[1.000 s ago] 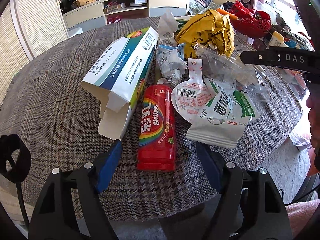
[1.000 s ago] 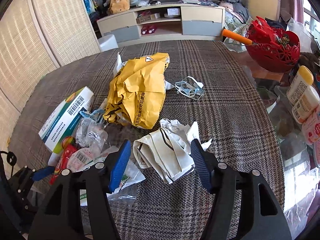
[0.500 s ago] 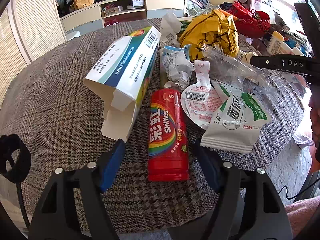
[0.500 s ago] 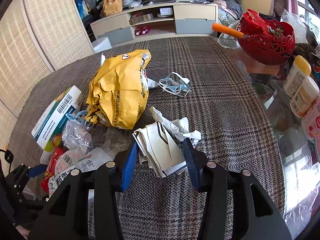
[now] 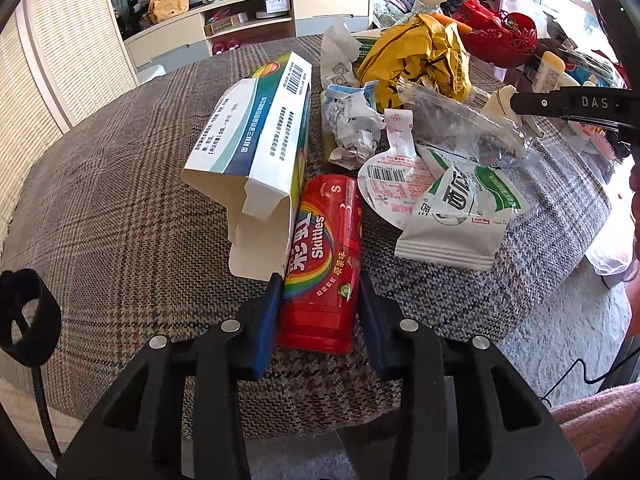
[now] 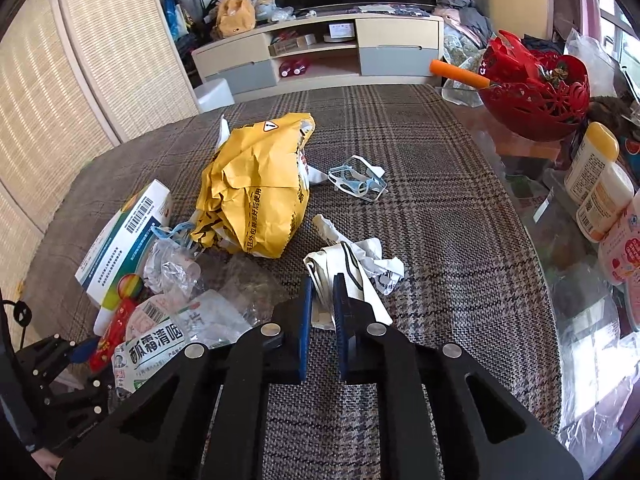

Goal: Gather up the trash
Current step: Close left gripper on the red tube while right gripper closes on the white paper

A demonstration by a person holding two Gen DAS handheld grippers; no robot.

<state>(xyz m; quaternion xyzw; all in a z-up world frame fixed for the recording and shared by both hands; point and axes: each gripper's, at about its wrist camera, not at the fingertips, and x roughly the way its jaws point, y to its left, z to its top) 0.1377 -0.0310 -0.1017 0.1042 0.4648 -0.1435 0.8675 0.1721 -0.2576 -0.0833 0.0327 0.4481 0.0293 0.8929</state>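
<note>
On the plaid tabletop (image 5: 120,208), near its front edge, a red Skittles tube (image 5: 324,264) is lying on its side, its long axis running away from the left wrist camera, cap end nearest. The left claw (image 5: 318,312) is closed around the tube's near end, a blue pad pressed against each side. Just left of the tube, an opened white-and-green carton (image 5: 256,148) is laid at a slant, its torn flap end toward the camera. To the right, a white-and-green sachet (image 5: 460,216) and a round peel-off lid (image 5: 394,184) are overlapped.

From the right wrist view, the right claw (image 6: 322,304) is seen pinched on a crumpled white paper wad (image 6: 348,268), the pads nearly together with paper between them. That wad is barely seen in the left view, where only the right claw's black bar is shown. Behind it, a crumpled yellow bag (image 6: 256,196) and a pale blue mask frame (image 6: 358,184) are shown apart on the cloth. A red basket (image 6: 536,88) is set beyond the table's far right edge.
</note>
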